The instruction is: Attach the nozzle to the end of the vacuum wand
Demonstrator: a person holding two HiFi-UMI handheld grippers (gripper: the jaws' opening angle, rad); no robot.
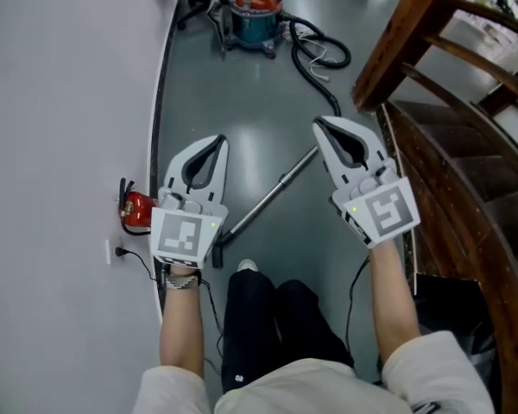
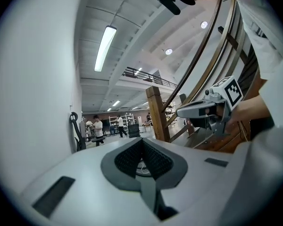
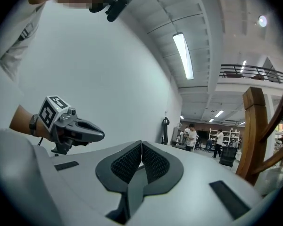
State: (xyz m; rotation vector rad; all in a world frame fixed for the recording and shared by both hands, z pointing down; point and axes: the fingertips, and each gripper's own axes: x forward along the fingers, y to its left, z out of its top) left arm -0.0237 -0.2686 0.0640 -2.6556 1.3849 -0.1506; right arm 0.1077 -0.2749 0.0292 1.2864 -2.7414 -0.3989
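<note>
The metal vacuum wand lies slantwise on the grey floor between my two grippers, its dark lower end near my foot. I cannot pick out a nozzle for certain. My left gripper is held up level over the floor, shut, with nothing in it. My right gripper is also raised, shut and empty. In the left gripper view the ribbed pads of the left gripper meet, and the right gripper shows beside it. In the right gripper view the right gripper has its pads together, with the left gripper off to its left.
A red and teal vacuum canister stands far ahead, its black hose curling across the floor. A small red object with a black cord sits by the white wall. A wooden staircase rises at the right. People stand far off.
</note>
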